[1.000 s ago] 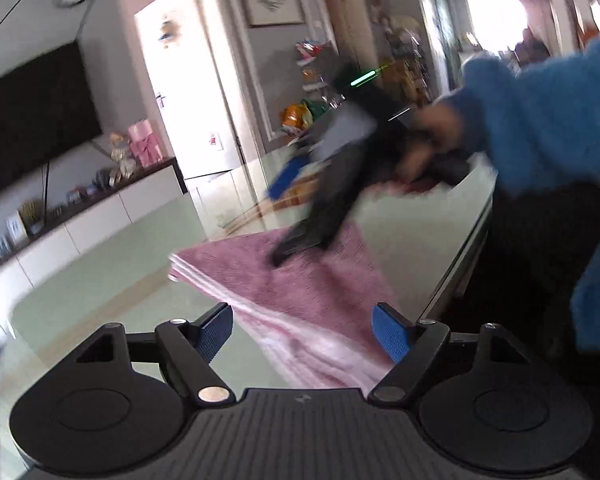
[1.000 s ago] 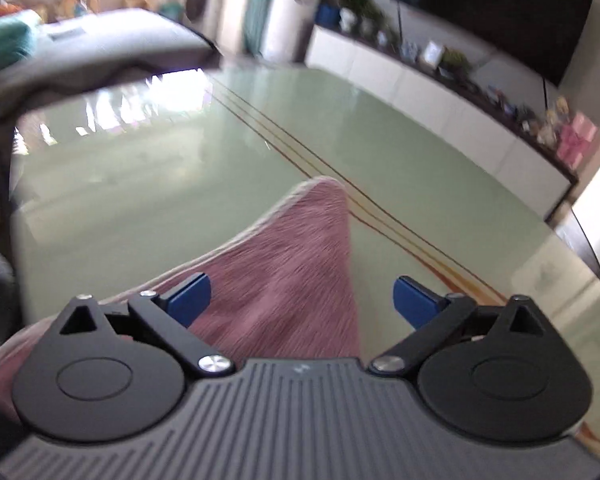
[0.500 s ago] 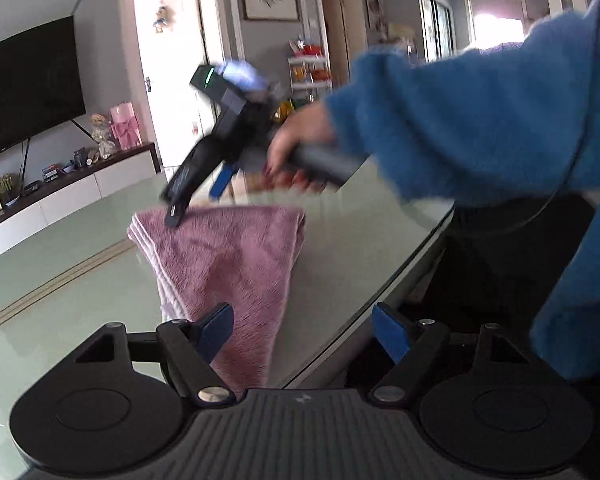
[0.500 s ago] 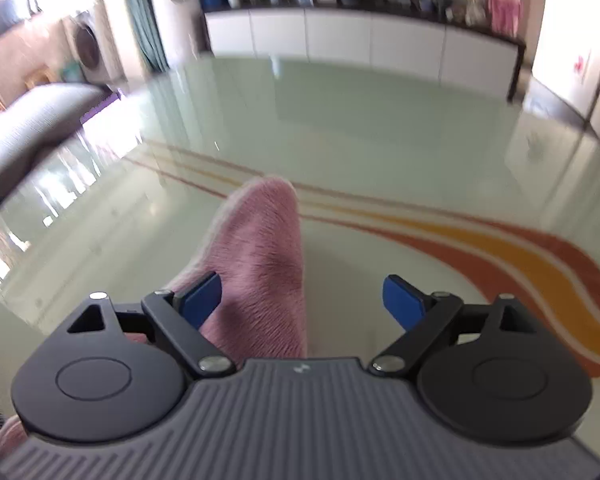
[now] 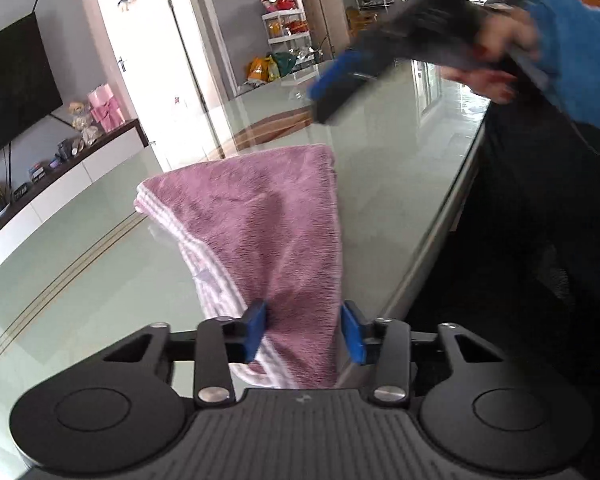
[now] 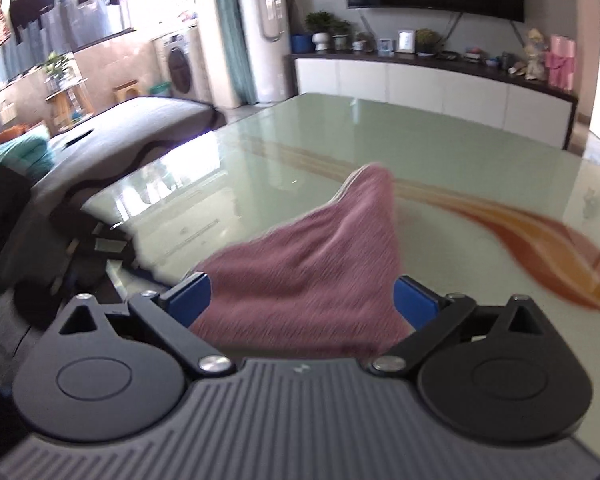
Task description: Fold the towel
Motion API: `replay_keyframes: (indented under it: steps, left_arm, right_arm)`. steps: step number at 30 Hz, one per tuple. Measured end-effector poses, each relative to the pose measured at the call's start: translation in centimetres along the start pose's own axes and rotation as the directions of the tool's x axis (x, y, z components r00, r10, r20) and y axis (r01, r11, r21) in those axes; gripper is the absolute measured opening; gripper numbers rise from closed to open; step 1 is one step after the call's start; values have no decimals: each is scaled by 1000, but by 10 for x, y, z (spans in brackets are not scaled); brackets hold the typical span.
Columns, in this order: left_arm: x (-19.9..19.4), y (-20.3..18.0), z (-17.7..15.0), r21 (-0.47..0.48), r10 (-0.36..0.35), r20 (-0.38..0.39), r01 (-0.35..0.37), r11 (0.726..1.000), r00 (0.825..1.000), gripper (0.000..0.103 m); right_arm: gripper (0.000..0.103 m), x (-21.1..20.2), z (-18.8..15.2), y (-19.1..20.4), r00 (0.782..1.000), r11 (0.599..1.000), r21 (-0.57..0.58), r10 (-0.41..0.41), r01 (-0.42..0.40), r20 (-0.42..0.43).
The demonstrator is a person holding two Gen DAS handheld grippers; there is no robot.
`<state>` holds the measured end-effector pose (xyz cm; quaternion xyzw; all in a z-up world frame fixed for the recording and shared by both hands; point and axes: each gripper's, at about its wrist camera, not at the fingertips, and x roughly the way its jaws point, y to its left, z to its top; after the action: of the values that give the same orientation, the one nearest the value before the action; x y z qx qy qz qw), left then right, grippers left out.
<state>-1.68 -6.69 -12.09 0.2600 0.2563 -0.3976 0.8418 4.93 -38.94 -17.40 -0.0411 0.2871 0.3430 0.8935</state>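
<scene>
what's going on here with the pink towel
A person is folding a pink towel on a glass table, with a handheld gripper in each hand. The towel lies already folded over near the table's edge. The left gripper has its jaws closing around the towel's near end, with the cloth between them. The right gripper is over the towel's other end with its jaws opening wide and gripping nothing; in the left view it is raised above the table.
</scene>
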Motion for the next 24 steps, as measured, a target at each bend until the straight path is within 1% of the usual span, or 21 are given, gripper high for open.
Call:
replay_keyframes:
  steps: [3, 4, 5, 6, 7, 10, 12, 14, 16, 17, 20, 22, 24]
  left_arm:
    - [2, -3, -2, 47, 8, -10, -7, 999, 1000, 49]
    - [2, -5, -2, 67, 25, -9, -25, 997, 1000, 57]
    - [3, -2, -1, 61, 35, -13, -34, 998, 999, 70]
    - [4, 2, -1, 42, 38, -21, -37, 998, 999, 74]
    - [5, 7, 0, 23, 40, -29, -40, 999, 999, 77]
    - [4, 13, -1, -17, 22, -41, -23, 1000, 999, 76]
    - [2, 9, 0, 0, 31, -38, -31, 1000, 999, 74]
    - [2, 9, 2, -8, 22, -42, -23, 1000, 999, 62]
    - [5, 16, 5, -72, -9, -53, 5, 997, 999, 55]
    - [6, 19, 5, -95, -18, -55, 13, 995, 998, 54]
    - [7, 24, 4, -138, -31, -54, 24, 990, 998, 53]
    - [7, 27, -1, -163, -34, -41, 27, 986, 999, 54]
    - [10, 29, -3, -177, -26, -38, 18, 984, 999, 58]
  right_arm:
    - [100, -8, -10, -3, 999, 997, 74, 33, -36, 35]
    - [100, -10, -12, -6, 997, 992, 111, 47, -53, 57]
    - [100, -12, -14, -10, 996, 988, 142, 55, -65, 74]
    - [100, -14, -15, -12, 995, 984, 166, 54, -68, 86]
    - [100, -15, -16, -13, 994, 981, 182, 50, -67, 96]
    - [100, -17, -15, -12, 994, 983, 174, 38, -56, 103]
    - [101, -18, -15, -9, 994, 988, 149, 36, -51, 99]
    - [102, -17, -15, -5, 995, 991, 124, 37, -49, 92]
    - [102, -16, -14, -4, 995, 993, 102, 48, -57, 89]
    - [102, -16, -12, -4, 995, 994, 95, 54, -62, 89]
    - [103, -19, -11, -4, 991, 992, 88, 77, -86, 106]
    - [103, -25, -10, -4, 984, 988, 94, 110, -124, 141]
    - [103, -29, -10, -4, 978, 986, 98, 119, -137, 170]
